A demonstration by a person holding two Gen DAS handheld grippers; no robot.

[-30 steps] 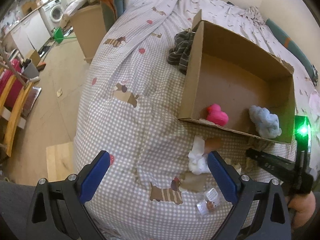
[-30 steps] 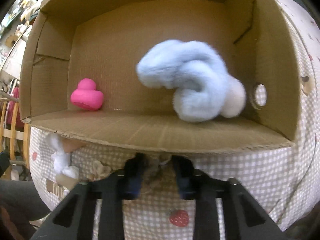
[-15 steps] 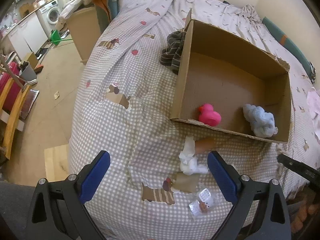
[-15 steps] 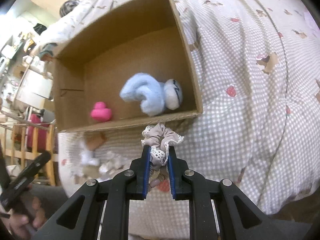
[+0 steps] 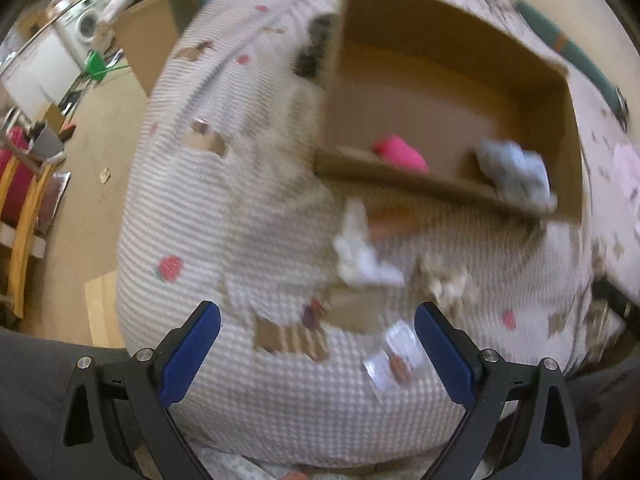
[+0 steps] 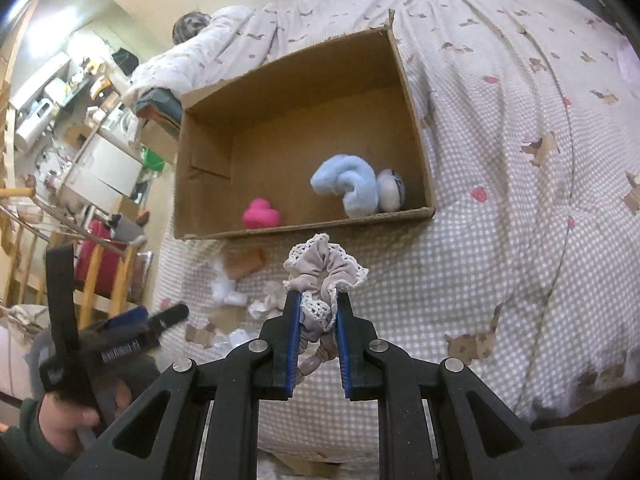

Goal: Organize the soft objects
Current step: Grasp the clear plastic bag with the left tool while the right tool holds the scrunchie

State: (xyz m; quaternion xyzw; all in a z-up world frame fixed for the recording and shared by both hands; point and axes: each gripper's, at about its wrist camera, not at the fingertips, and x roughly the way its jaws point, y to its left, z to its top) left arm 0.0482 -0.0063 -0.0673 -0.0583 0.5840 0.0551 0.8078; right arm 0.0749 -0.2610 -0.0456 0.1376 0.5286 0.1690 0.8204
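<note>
Scrunchie: the grey fabric scrunchie with white lace trim (image 6: 325, 280) is clamped between the blue pads of the right gripper (image 6: 318, 312), hanging clear above the checked bedspread (image 6: 500, 208).
Right gripper: closed on the scrunchie's lower fold; keep the squeeze steady, since only a thin bunch of cloth is caught.
Left gripper: the left gripper (image 5: 318, 354) stands wide open with nothing between its pads, over the loose white cloth scraps (image 5: 360, 256) just ahead of it.
Path: the brown cardboard box (image 6: 416, 128) lies ahead of the right gripper; carry the scrunchie over its near wall before letting go.
Drop spot: probably the bare floor between the pink soft toy (image 6: 260, 214) and the pale blue plush (image 6: 352, 184).
Risk: releasing short would drop it outside the box.
</note>
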